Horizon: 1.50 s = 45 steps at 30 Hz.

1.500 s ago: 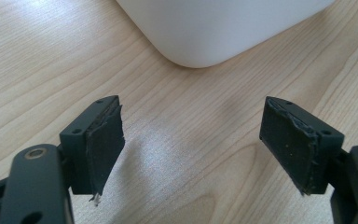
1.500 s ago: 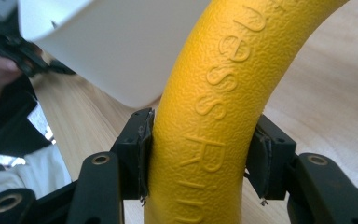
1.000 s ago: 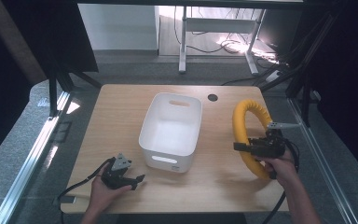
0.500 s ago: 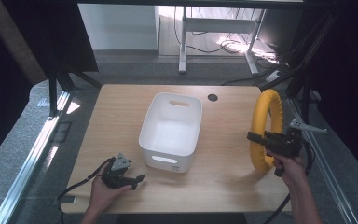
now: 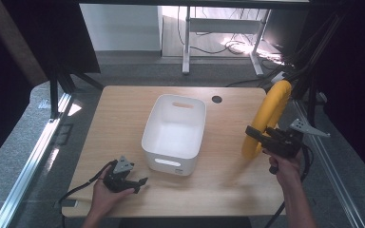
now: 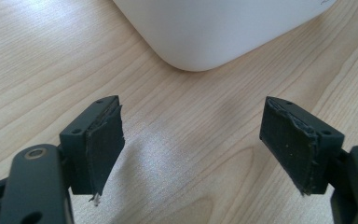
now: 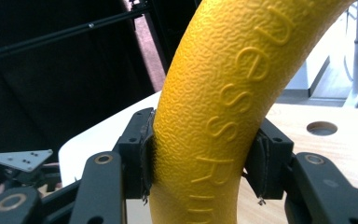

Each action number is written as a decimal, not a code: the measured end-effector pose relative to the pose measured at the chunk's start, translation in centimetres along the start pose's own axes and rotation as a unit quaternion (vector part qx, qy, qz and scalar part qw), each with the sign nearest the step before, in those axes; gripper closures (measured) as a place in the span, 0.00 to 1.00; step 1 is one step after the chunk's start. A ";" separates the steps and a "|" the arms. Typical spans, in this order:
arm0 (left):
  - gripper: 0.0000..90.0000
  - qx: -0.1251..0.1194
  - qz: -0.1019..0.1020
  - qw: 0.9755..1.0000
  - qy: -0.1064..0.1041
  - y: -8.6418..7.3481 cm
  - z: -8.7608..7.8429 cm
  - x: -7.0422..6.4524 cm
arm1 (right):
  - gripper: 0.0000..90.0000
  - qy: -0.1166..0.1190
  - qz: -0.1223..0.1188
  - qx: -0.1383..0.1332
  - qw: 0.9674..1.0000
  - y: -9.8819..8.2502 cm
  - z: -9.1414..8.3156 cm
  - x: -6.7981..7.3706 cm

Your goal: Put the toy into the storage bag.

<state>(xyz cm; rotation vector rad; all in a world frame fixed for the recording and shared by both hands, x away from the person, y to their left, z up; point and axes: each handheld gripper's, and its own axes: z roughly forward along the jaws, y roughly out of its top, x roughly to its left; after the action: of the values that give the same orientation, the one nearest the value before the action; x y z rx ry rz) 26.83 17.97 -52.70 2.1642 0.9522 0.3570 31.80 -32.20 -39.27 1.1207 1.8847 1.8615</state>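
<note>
High view: a wooden tabletop (image 5: pixel 123 118) is carrying a white tub (image 5: pixel 175 133), which is sitting near the middle with its open top facing up and a handle slot showing in its near wall. A small round hole (image 5: pixel 216 99) is lying in the tabletop near the far edge, just right of the tub. At the right edge, the right hand (image 5: pixel 285 164) is gripping the right tongs (image 5: pixel 253 133), which are clamping a yellow ring (image 5: pixel 267 116); the ring is standing on edge, tilting toward the far right corner, its top rising past the right edge of the tabletop. A grey three-cornered plate is sticking out to the right of these tongs. Near the front left corner, the left hand (image 5: pixel 105 194) is resting the left tongs (image 5: pixel 142 181) on the tabletop, pointing toward the tub's near left corner, with a black cable trailing off toward the front left.

Left gripper view: the left tongs (image 6: pixel 200 144) are standing wide apart with nothing between the worn dark pads (image 6: pixel 103 140). Bare wood grain is showing in the gap. The rounded corner of the tub (image 6: pixel 214 32) is lying just beyond, apart from both jaws.

Right gripper view: the right tongs (image 7: pixel 203 156) are pressing on the ring (image 7: pixel 228 93) from both sides, the pads touching its pebbled yellow surface. Raised lettering is running along the ring, only partly legible. The tabletop (image 7: pixel 345 140) and its round hole (image 7: pixel 322 128) are showing behind at right.
</note>
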 end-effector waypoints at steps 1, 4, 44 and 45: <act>0.24 0.000 0.000 1.000 0.000 0.0 0.0 0.0 | 0.55 -0.003 -0.006 -0.001 1.000 0.0 0.1 0.2; 0.24 0.000 0.000 1.000 0.000 0.0 0.0 0.0 | 0.55 -0.006 -0.014 -0.005 1.000 0.1 0.5 0.6; 0.24 0.005 0.001 1.000 -0.005 0.0 0.3 -0.1 | 0.54 -0.075 -0.115 -0.084 0.987 0.3 4.1 5.8; 0.24 0.005 0.001 1.000 -0.005 0.0 0.3 -0.1 | 0.54 -0.075 -0.119 -0.086 0.986 0.2 4.3 6.0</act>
<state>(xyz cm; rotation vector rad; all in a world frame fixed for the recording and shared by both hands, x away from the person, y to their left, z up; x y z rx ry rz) 26.92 17.74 -52.94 2.1739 0.9491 0.3433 30.76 -25.06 -37.72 0.9082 1.6597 1.7179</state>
